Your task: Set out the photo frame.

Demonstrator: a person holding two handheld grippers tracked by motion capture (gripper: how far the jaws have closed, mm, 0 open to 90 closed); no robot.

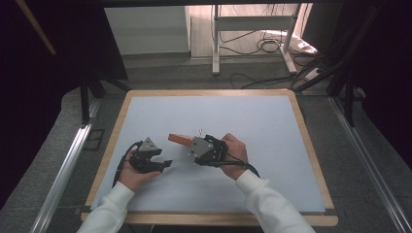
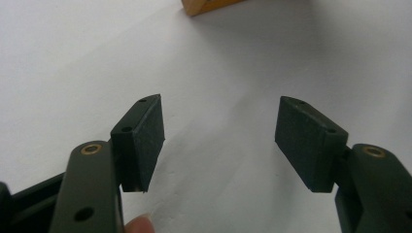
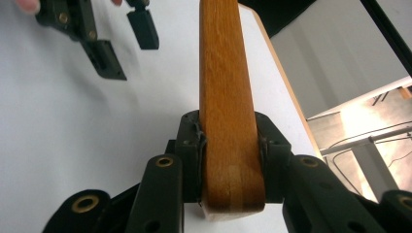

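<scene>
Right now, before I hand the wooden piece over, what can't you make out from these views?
- Wooden piece: its far end is cut off by the top edge of the right gripper view; in the high view the right gripper covers its held end.
- Left gripper: jaws open, nothing between them; the wooden piece is clipped to a corner at the left gripper view's top edge.

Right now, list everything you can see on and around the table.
wooden block: one, orange-brown, clamped between the right gripper's pads, sticking out toward the left gripper
table: one, white top with a wooden rim
stand: one, white, on the floor behind the table
cables: several, dark, on the floor behind the table
left gripper: one, black, jaws open, nothing between them
right gripper: one, black, shut on the block
hands: two, white sleeves
</scene>
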